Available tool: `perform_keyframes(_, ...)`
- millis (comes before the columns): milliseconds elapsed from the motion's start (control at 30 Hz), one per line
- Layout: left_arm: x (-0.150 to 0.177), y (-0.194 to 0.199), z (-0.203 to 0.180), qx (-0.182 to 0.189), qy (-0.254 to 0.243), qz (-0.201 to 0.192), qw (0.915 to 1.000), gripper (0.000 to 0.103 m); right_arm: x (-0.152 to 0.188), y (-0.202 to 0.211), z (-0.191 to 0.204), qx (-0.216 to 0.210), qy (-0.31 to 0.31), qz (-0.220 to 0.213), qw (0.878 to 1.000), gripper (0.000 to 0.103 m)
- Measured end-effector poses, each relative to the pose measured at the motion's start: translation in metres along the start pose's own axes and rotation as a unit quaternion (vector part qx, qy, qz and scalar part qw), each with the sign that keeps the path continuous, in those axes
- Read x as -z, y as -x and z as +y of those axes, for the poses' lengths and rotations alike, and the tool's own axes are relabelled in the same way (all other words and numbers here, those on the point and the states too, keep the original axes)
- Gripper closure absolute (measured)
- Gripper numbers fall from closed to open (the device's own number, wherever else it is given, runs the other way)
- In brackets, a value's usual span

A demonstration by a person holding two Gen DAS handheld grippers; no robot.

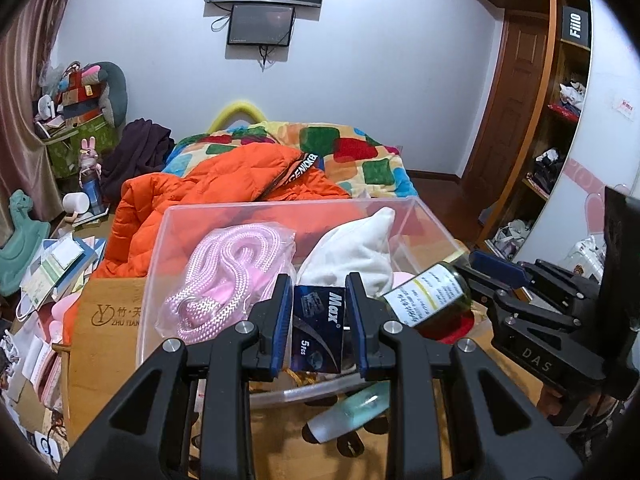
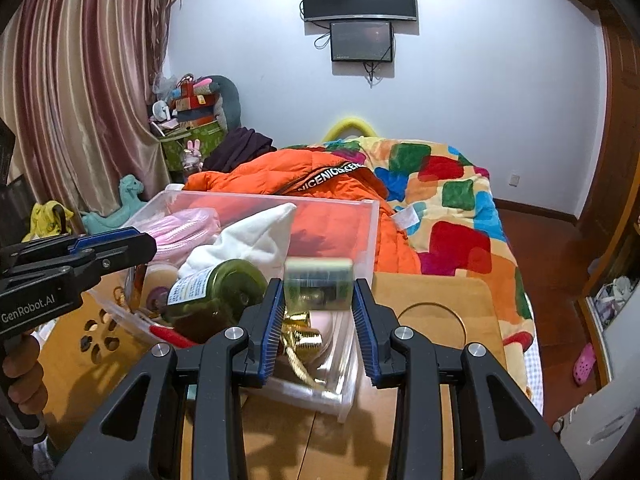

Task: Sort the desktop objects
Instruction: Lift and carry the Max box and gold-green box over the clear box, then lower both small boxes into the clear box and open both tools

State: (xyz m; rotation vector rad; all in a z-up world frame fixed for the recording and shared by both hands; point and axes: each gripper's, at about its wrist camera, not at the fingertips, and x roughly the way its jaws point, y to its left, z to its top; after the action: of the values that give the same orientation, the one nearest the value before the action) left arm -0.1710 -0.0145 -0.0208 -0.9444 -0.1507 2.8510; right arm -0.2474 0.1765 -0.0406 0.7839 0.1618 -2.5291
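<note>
A clear plastic bin [image 1: 168, 240] on a wooden table holds a pink rope in a bag [image 1: 228, 272], a white cloth [image 1: 352, 248] and a green glass bottle [image 1: 432, 296]. My left gripper [image 1: 320, 320] is shut on a dark blue "Max" box [image 1: 318, 328] over the bin. My right gripper [image 2: 319, 312] holds a blurred green-grey block [image 2: 319, 284] between its pads over the bin [image 2: 360, 216]; it also shows in the left wrist view [image 1: 500, 276] beside the bottle. The bottle [image 2: 216, 296] and a gold object [image 2: 300, 336] lie in the bin.
A mint tube [image 1: 348, 412] lies on the table in front of the bin. A cardboard box [image 1: 108, 320] stands left of the bin. An orange jacket [image 1: 224, 184] and patterned blanket [image 2: 448, 192] cover the bed behind. Books and papers [image 1: 56, 268] are piled at left.
</note>
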Motion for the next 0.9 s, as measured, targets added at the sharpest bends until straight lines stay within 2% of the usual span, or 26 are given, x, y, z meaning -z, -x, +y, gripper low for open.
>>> perform_keyframes(300, 0.001, -0.009, -0.004, -0.011, -0.016, 0.007, 0.9998, 0.075, -0.003, -0.006, 0.006, 0.005, 0.02, -0.001, 1.0, 0.072)
perform_keyframes(367, 0.001, -0.009, -0.005, -0.013, -0.02, 0.007, 0.9997, 0.071, -0.003, -0.004, 0.007, 0.007, 0.022, -0.004, 1.0, 0.072)
perform_keyframes(433, 0.001, -0.006, -0.006, -0.014, -0.02, 0.004, 0.9997, 0.06, -0.002, 0.001, 0.007, 0.013, 0.025, -0.008, 1.0, 0.072)
perform_keyframes(633, 0.0, 0.011, -0.01, -0.024, -0.032, -0.018, 0.999, 0.041, 0.002, 0.015, 0.003, 0.02, 0.016, -0.014, 1.0, 0.065)
perform_keyframes(767, -0.001, 0.028, -0.011, -0.026, -0.036, -0.036, 0.9984, 0.033, 0.005, 0.026, 0.002, 0.018, 0.007, -0.017, 1.0, 0.063)
perform_keyframes(900, 0.001, 0.043, -0.008, -0.024, -0.031, -0.048, 0.9981, 0.024, 0.009, 0.039, 0.005, 0.015, 0.001, -0.021, 1.0, 0.057)
